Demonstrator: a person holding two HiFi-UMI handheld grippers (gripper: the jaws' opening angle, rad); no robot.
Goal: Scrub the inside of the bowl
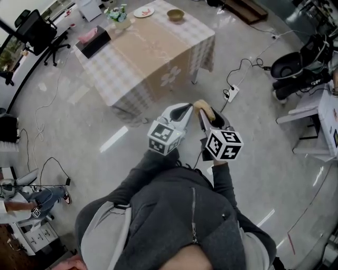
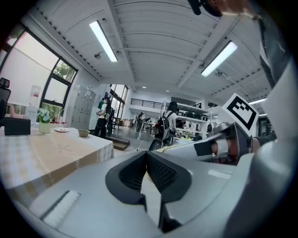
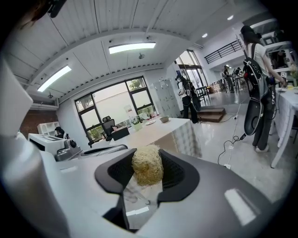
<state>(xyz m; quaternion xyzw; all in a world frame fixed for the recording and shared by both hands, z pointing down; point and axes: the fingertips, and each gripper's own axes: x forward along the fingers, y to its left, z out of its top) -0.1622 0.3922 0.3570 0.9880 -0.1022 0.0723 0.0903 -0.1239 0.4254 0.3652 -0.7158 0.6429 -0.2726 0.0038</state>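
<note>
A person in a dark jacket (image 1: 179, 211) is standing on a glossy floor (image 1: 253, 158), holding both grippers close together in front of the chest and pointing them toward a table (image 1: 158, 52) well away on the far side.

The left gripper (image 1: 185, 107) is pressing its jaws together with nothing between them; in the left gripper view (image 2: 147, 160) the dark pads are meeting along one line.

The right gripper (image 1: 208, 115) is squeezing a straw-coloured scrubber (image 1: 203, 105). In the right gripper view (image 3: 147, 174) the fibrous scrubber (image 3: 147, 162) is filling the gap between the pads and sticking up above them. The two grippers are sitting just beside each other, left of the pair and right of it, their marker cubes facing up.

The bowl (image 1: 175, 14) is resting on the far right end of the table, well apart from both grippers. A plate (image 1: 143, 11) is lying just left of it, flowers (image 1: 117, 14) are standing further left, and a black box (image 1: 93, 41) is sitting at the left end. The same bowl is showing small in the left gripper view (image 2: 84, 133) and in the right gripper view (image 3: 164, 119).

A power strip (image 1: 231, 94) is lying on the floor right of the table, with its cable trailing away.
</note>
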